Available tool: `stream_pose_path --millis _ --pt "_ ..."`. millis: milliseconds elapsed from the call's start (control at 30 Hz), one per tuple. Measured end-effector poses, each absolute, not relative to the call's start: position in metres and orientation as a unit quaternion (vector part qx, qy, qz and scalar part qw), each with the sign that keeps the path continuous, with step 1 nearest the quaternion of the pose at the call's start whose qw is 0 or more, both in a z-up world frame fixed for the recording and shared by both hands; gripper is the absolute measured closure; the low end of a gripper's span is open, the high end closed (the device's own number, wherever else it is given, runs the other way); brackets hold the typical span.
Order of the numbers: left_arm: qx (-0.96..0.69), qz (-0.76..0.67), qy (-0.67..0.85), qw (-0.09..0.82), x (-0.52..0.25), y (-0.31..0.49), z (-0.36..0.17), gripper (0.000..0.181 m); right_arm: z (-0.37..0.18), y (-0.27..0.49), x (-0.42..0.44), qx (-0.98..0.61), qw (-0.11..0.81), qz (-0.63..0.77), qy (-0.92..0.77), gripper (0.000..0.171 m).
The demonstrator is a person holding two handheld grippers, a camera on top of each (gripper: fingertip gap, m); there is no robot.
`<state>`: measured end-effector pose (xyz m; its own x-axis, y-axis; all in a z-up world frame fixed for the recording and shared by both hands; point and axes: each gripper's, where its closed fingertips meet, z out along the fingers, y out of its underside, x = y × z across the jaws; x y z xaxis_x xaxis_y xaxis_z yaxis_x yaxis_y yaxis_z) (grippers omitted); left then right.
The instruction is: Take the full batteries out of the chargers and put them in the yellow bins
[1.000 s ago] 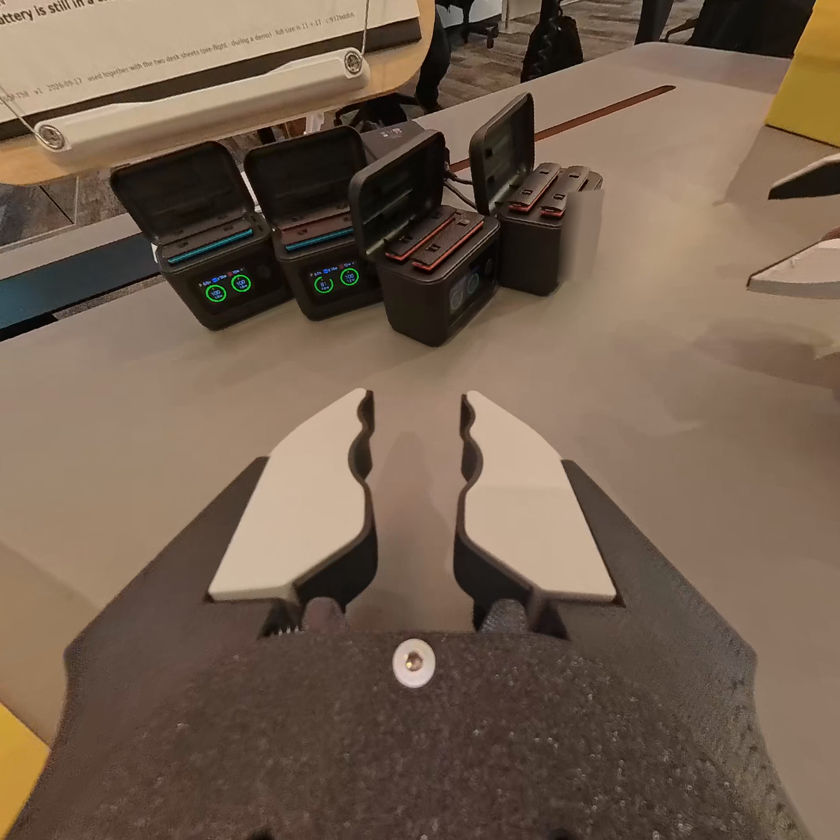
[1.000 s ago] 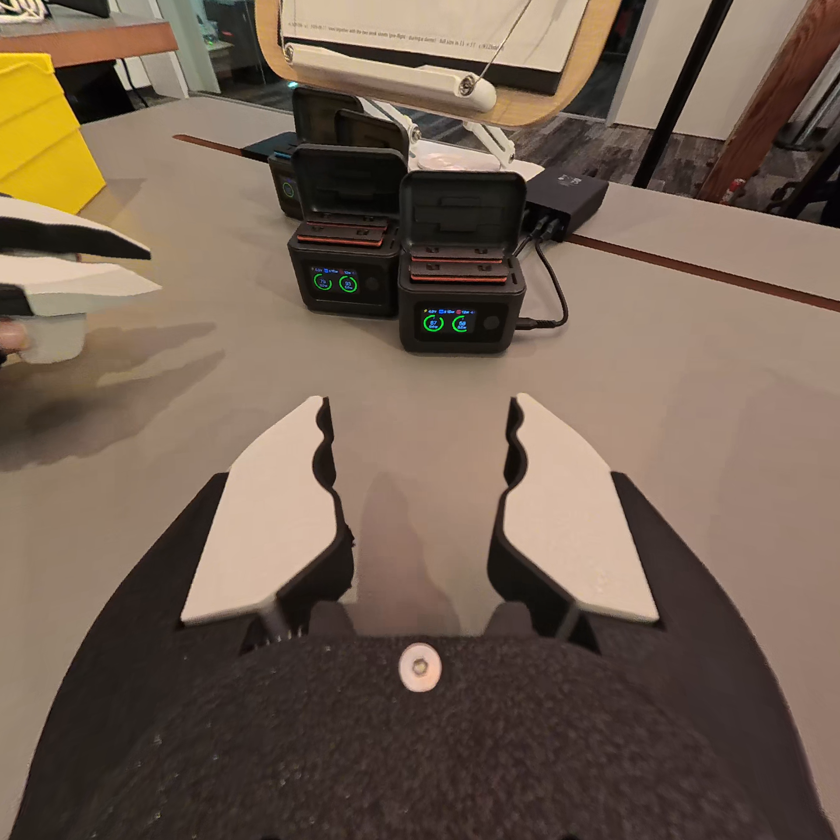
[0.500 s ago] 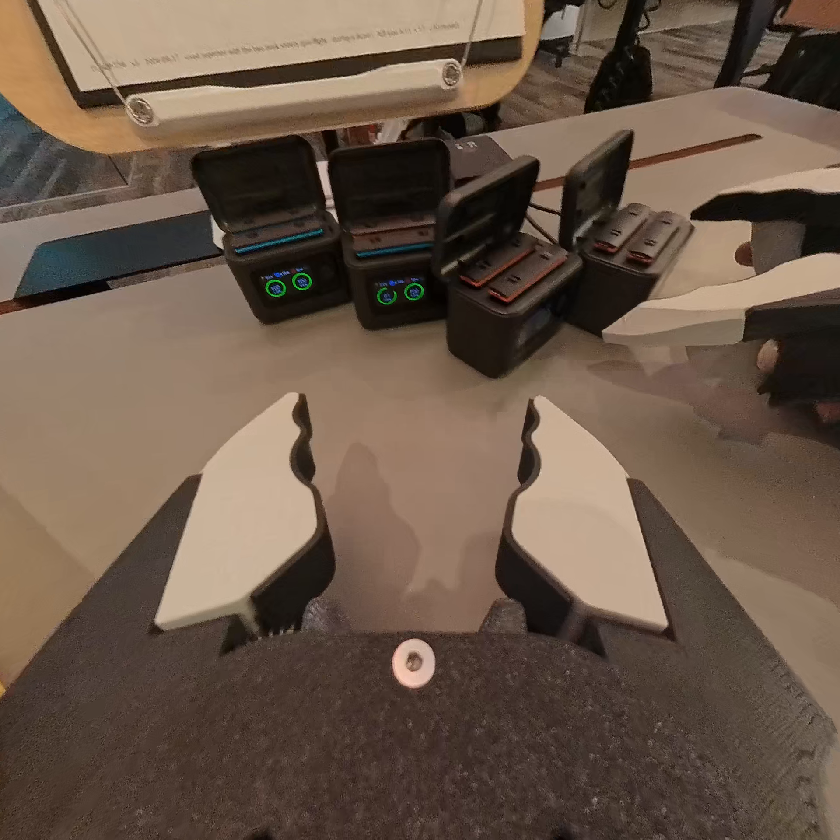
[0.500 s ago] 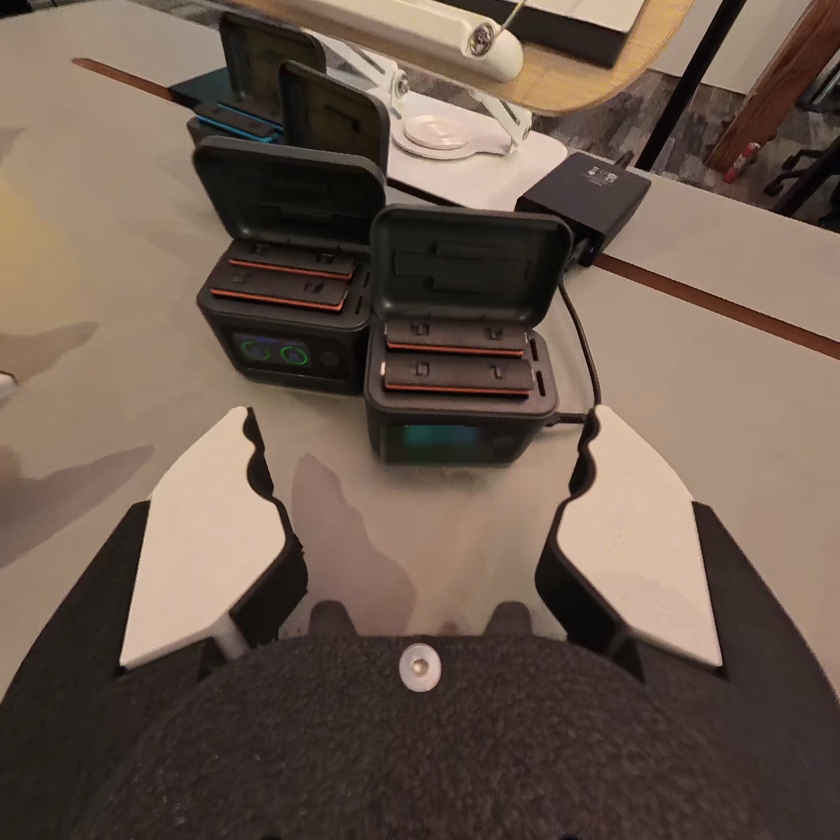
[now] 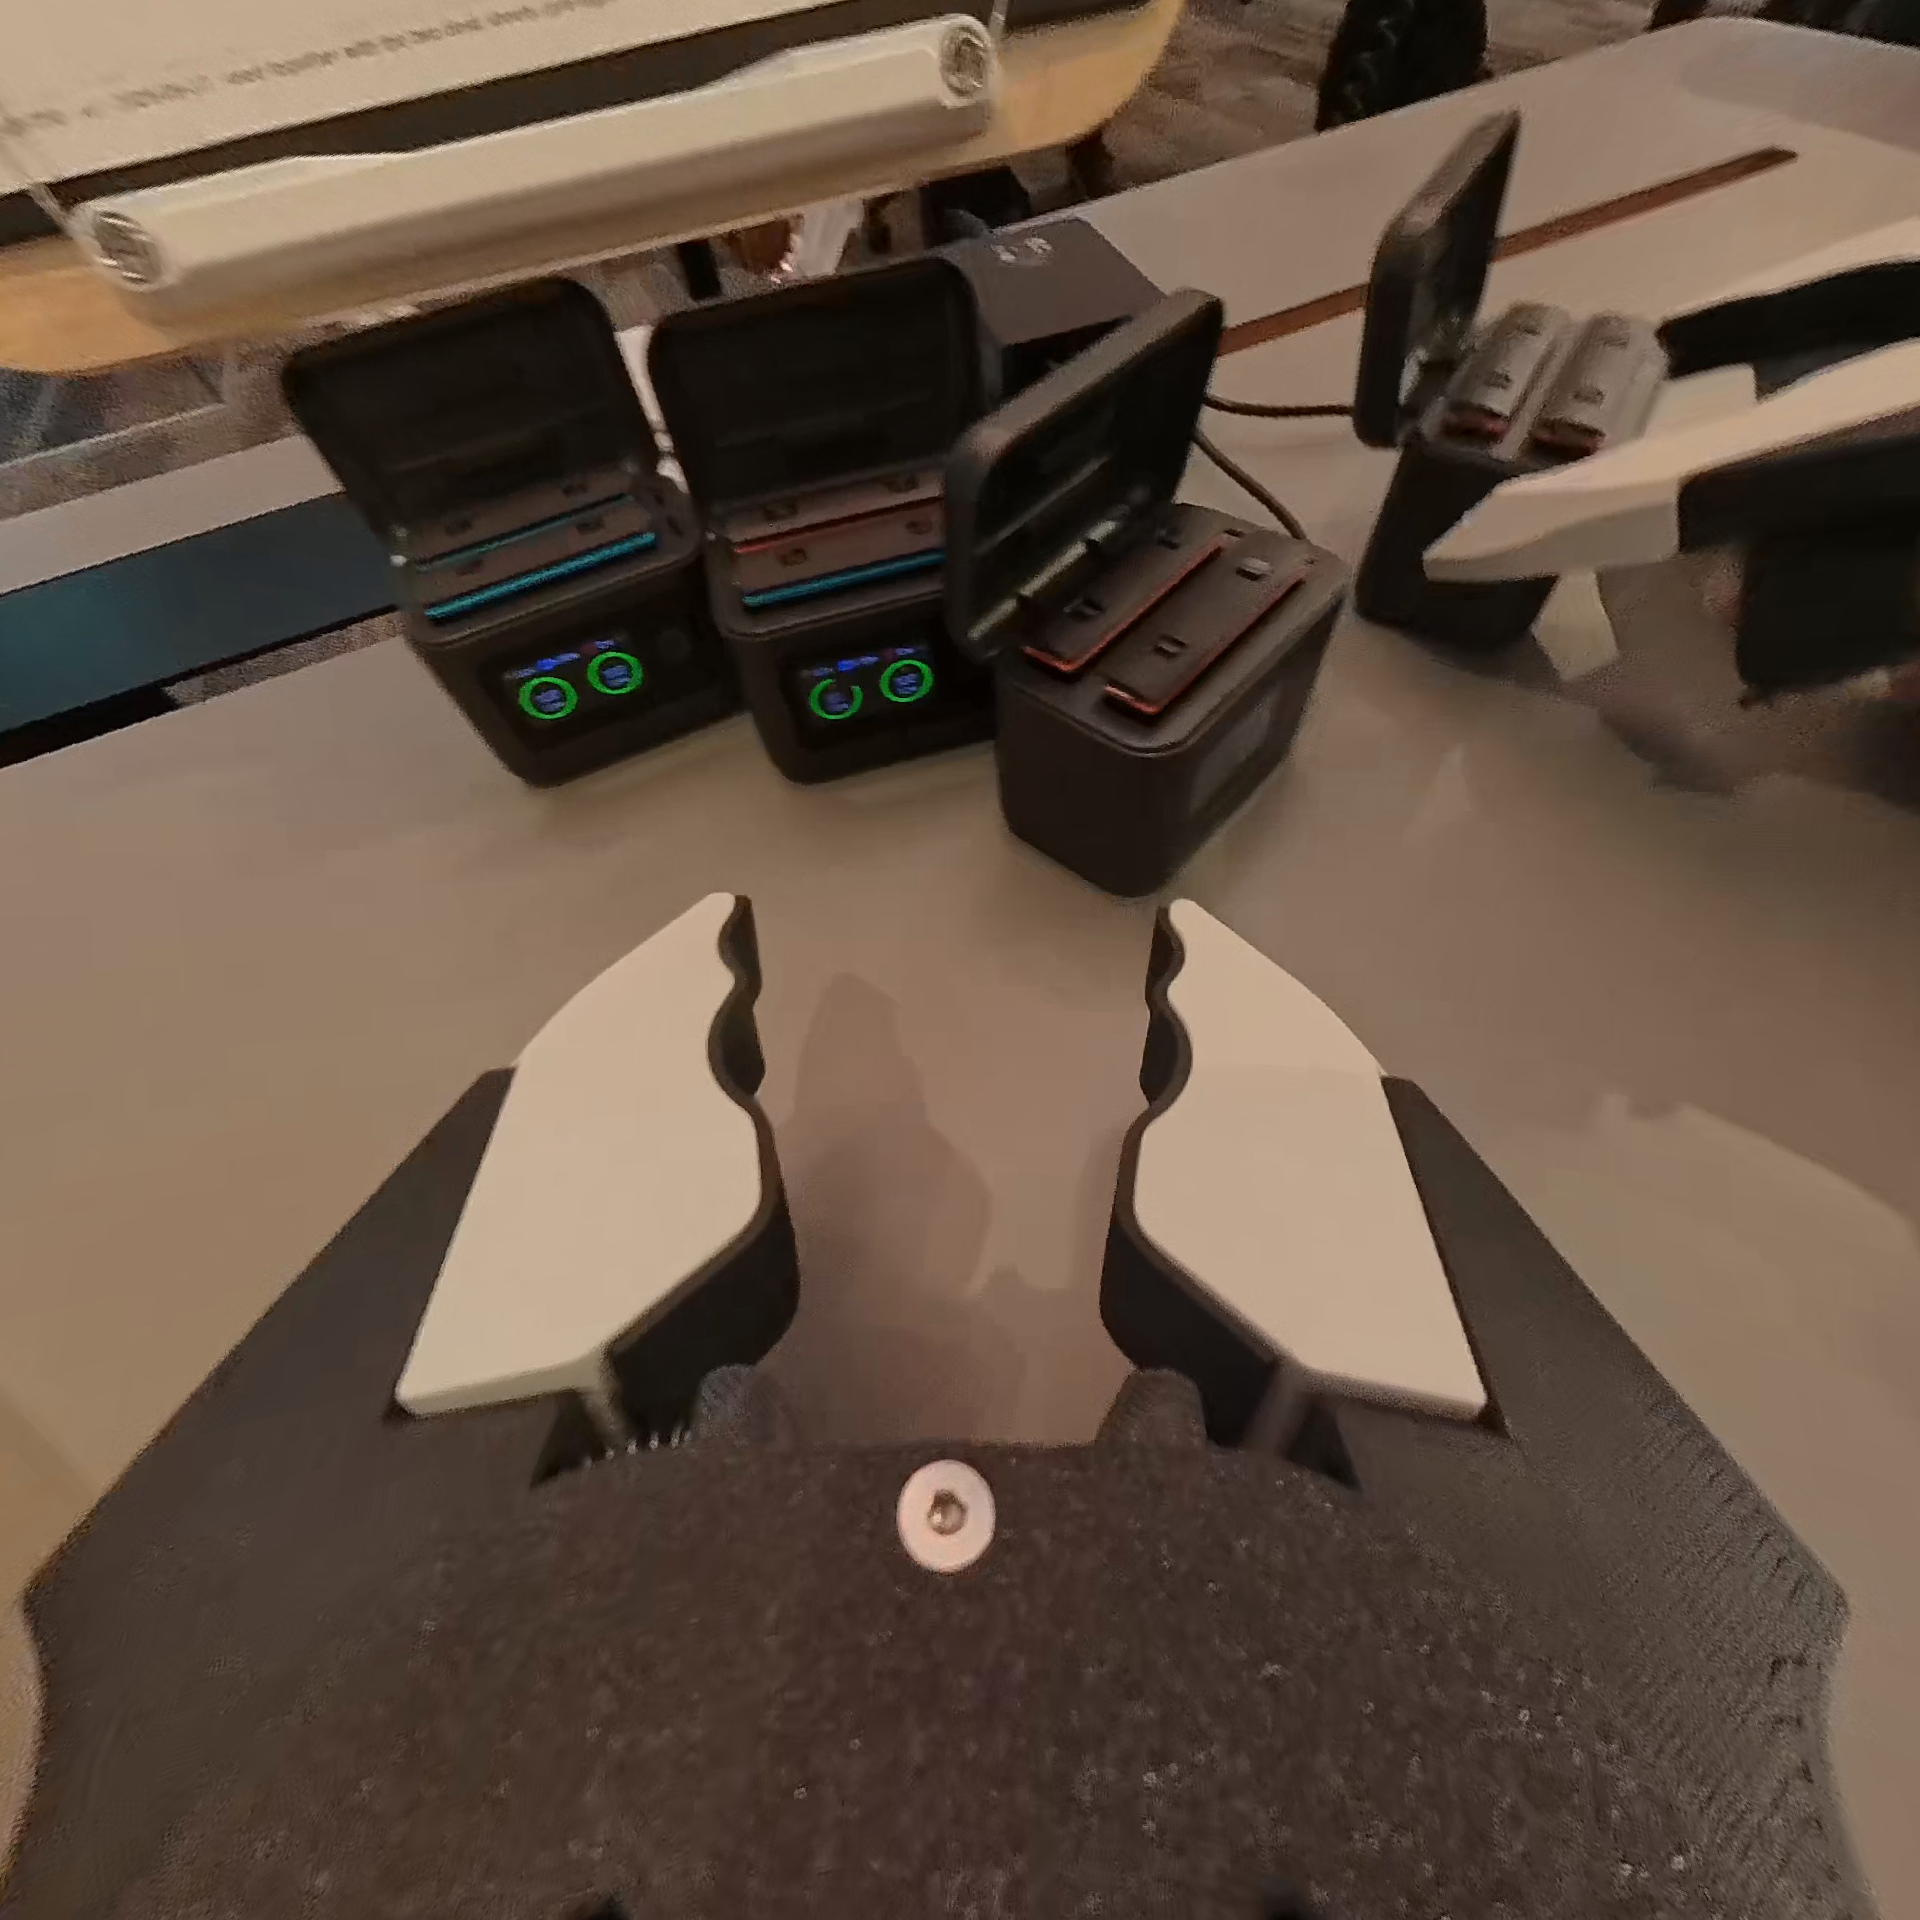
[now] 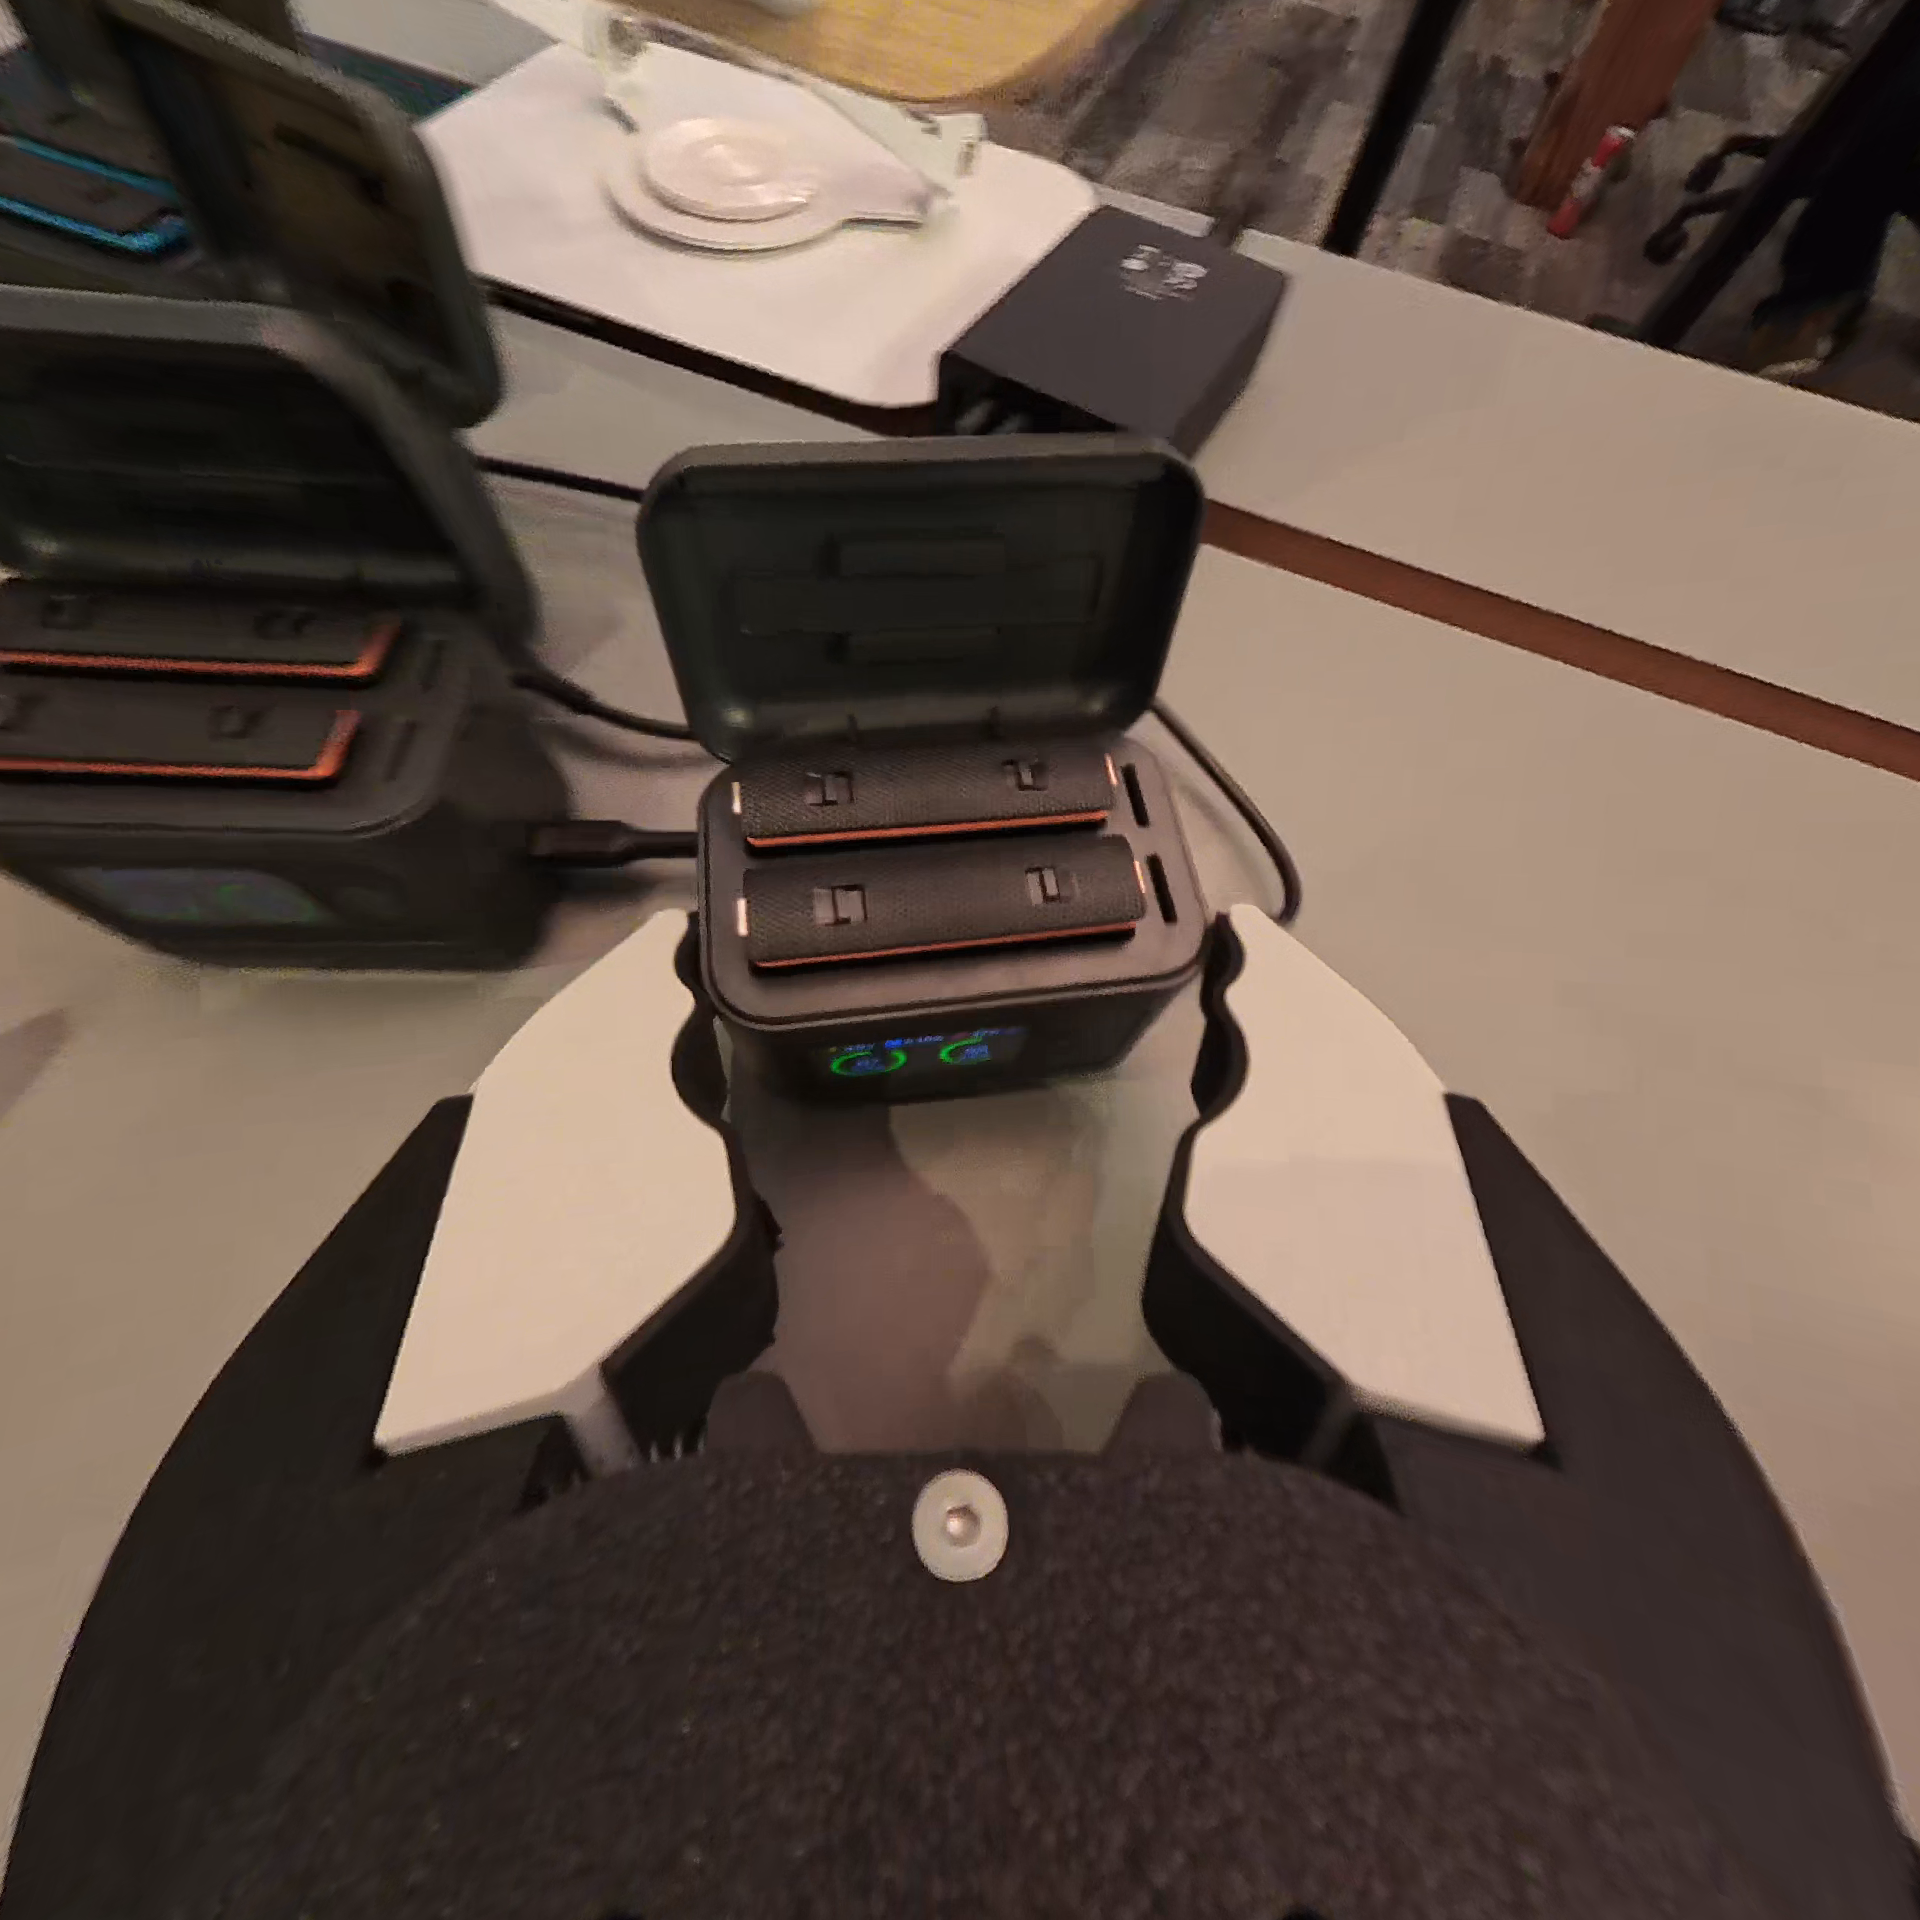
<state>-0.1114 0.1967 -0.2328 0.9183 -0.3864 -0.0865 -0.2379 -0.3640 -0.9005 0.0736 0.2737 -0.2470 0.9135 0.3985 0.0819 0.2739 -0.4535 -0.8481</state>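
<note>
Several black chargers stand open in a row on the grey table [image 5: 312, 935]. In the right wrist view, my right gripper [image 6: 956, 925] is open, its fingertips flanking the front corners of the rightmost charger [image 6: 1039, 1023]. That charger holds two orange-edged batteries, a near one [image 6: 940, 904] and a far one [image 6: 925, 795]; its screen shows green rings. My left gripper [image 5: 951, 914] is open and empty, low over the table, short of the third charger [image 5: 1122, 769]. Two left chargers [image 5: 561, 665] [image 5: 842, 675] show green rings. The right gripper also shows at the far charger in the left wrist view [image 5: 1558, 488].
A wooden board on a white stand [image 5: 520, 135] hangs over the chargers; its base [image 6: 748, 177] sits behind them. A black power brick [image 6: 1122, 322] with cables lies at the back. Another open charger [image 6: 239, 727] stands left of the right gripper. No yellow bin is in view. To reach the black power brick [image 6: 1122, 322] in a straight line is about 20 cm for my right fingers, about 30 cm for my left. Look for it in the left wrist view [image 5: 1056, 276] too.
My right gripper has moved forward and down to the rightmost charger, and its jaws have narrowed around it. My left gripper has moved closer to the chargers, and its jaws have narrowed a little.
</note>
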Motion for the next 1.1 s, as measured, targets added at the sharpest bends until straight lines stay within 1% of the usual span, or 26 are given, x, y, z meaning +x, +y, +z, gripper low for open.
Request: stream_pose_path --millis 67,133,167,233,367,500,600,767,900,1000,1033,1067,1100 --pt "-0.830 -0.076 0.208 0.511 -0.099 0.197 -0.239 0.109 -0.246 0.282 0.092 -0.853 0.488 0.043 -0.178 0.089" --pt "-0.837 -0.077 0.225 0.493 -0.089 0.198 -0.245 0.106 -0.247 0.288 0.109 -0.858 0.489 0.031 -0.155 0.100" --pt "-0.841 -0.078 0.231 0.483 -0.084 0.200 -0.248 0.106 -0.249 0.291 0.117 -0.862 0.485 0.027 -0.144 0.101" --pt "-0.851 -0.086 0.237 0.462 -0.075 0.203 -0.255 0.106 -0.250 0.295 0.126 -0.866 0.481 0.031 -0.131 0.097" --pt "-0.864 -0.096 0.240 0.431 -0.059 0.213 -0.264 0.109 -0.243 0.293 0.134 -0.860 0.495 0.032 -0.119 0.097" --pt "-0.868 -0.088 0.239 0.427 -0.053 0.222 -0.266 0.111 -0.215 0.285 0.132 -0.834 0.538 0.047 -0.111 0.094" --pt "-0.867 -0.087 0.237 0.430 -0.052 0.226 -0.265 0.119 -0.190 0.272 0.112 -0.803 0.575 0.052 -0.147 0.093" --pt "-0.854 -0.070 0.287 0.428 -0.033 0.227 -0.268 0.116 -0.164 0.257 0.069 -0.763 0.609 0.065 -0.207 0.093" --pt "-0.832 -0.103 0.344 0.422 -0.008 0.219 -0.268 0.116 -0.158 0.247 0.037 -0.750 0.611 0.091 -0.237 0.094" --pt "-0.811 -0.153 0.377 0.421 0.002 0.207 -0.263 0.124 -0.168 0.242 0.022 -0.753 0.599 0.107 -0.249 0.093" --pt "-0.800 -0.179 0.386 0.423 0.005 0.201 -0.259 0.132 -0.172 0.241 0.019 -0.754 0.596 0.110 -0.254 0.092" --pt "-0.786 -0.207 0.393 0.430 0.007 0.196 -0.252 0.144 -0.174 0.240 0.015 -0.754 0.594 0.113 -0.257 0.091" --pt "-0.778 -0.219 0.387 0.443 0.004 0.195 -0.246 0.149 -0.177 0.240 0.012 -0.752 0.594 0.114 -0.261 0.090"
